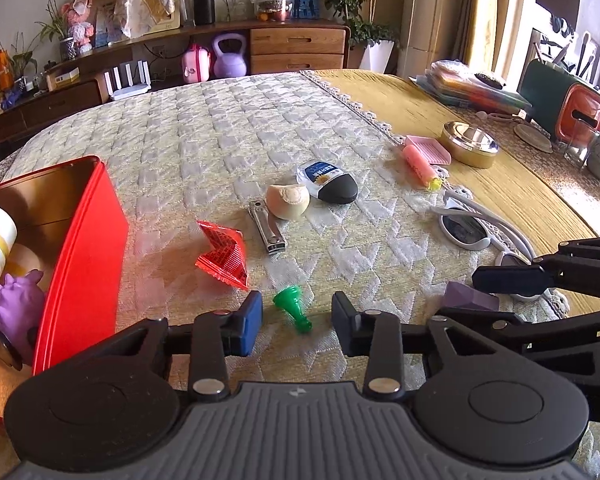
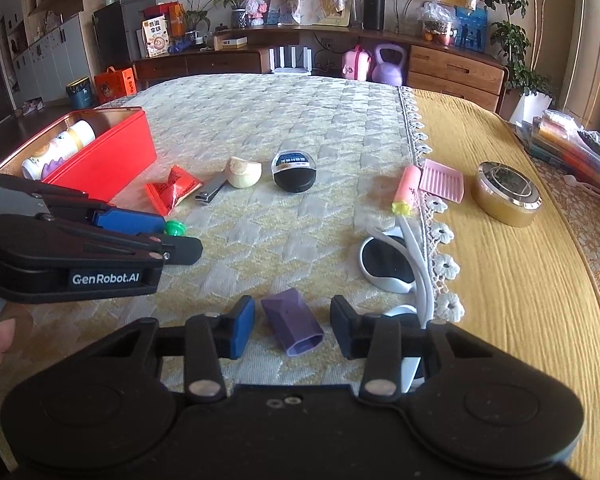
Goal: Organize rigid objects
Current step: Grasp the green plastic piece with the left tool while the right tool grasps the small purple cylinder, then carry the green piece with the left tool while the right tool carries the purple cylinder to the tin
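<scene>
Near the table edge, we hold both grippers spread: left gripper (image 1: 297, 322) around the green cone (image 1: 293, 307), right gripper (image 2: 293, 326) around the purple block (image 2: 292, 325), ready to pinch

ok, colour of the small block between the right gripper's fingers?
Purple block; clearest in the right wrist view.
</scene>
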Action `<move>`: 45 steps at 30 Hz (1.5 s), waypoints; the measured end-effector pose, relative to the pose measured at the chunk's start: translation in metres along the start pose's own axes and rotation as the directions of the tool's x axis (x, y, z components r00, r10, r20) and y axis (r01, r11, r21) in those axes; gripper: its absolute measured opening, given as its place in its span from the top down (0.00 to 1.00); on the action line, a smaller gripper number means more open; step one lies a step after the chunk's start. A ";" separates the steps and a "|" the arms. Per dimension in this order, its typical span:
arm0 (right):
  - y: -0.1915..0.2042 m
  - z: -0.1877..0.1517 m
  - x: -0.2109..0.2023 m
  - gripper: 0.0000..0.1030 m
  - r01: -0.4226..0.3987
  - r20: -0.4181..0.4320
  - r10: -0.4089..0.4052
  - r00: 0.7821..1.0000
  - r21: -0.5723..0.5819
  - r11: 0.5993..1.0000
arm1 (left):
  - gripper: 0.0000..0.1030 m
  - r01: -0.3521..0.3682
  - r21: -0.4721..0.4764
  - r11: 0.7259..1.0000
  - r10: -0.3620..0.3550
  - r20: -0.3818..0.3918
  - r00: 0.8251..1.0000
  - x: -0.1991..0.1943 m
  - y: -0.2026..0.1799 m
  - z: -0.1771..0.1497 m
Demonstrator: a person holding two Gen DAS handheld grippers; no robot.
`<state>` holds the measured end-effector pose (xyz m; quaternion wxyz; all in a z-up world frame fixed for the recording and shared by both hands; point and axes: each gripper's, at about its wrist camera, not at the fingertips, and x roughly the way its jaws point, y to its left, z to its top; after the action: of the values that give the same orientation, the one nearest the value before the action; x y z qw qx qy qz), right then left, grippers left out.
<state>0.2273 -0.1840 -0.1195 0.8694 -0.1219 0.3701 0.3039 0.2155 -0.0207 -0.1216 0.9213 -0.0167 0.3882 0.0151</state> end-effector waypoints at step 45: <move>0.086 0.027 -0.104 0.80 -0.006 0.109 0.012 0.994 -0.051 0.999 | 0.85 0.047 -0.072 0.996 -0.044 0.047 0.998 -0.112 0.043 -0.004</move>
<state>0.1333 -0.1497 -0.0249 0.8835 -0.1255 0.3149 0.3232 0.1327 0.0209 -0.0449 0.9287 -0.0588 0.3661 0.0087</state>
